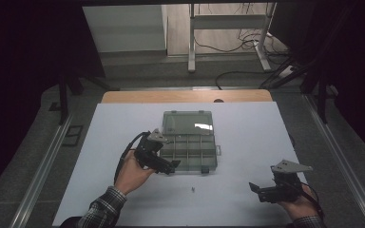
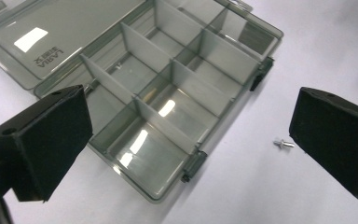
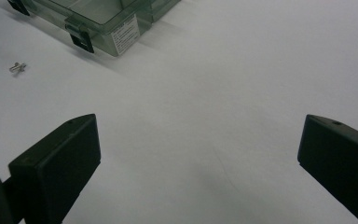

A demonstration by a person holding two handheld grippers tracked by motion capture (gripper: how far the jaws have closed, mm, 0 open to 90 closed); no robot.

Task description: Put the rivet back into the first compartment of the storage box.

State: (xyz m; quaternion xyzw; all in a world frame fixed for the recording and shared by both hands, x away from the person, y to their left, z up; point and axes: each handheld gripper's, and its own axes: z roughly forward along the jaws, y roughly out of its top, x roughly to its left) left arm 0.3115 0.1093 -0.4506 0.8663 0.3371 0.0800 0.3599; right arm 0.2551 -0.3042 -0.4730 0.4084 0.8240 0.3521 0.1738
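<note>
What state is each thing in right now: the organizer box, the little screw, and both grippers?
Organizer box: lid open and laid flat behind it, visible compartments empty.
Screw: lying loose on the white sheet, outside the box, beyond its latch side.
Left gripper: jaws wide open, nothing between them, over the box's near edge.
Right gripper: jaws open, empty, above bare sheet.

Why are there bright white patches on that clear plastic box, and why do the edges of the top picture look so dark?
In the left gripper view, overhead light glares off the organizer box, on its lid and compartment floors; the nearby jaws look soft-edged. In the high view, the white table sheet is lit while the surroundings sink into shadow. In the right gripper view, the small screw is slightly blurred.
</note>
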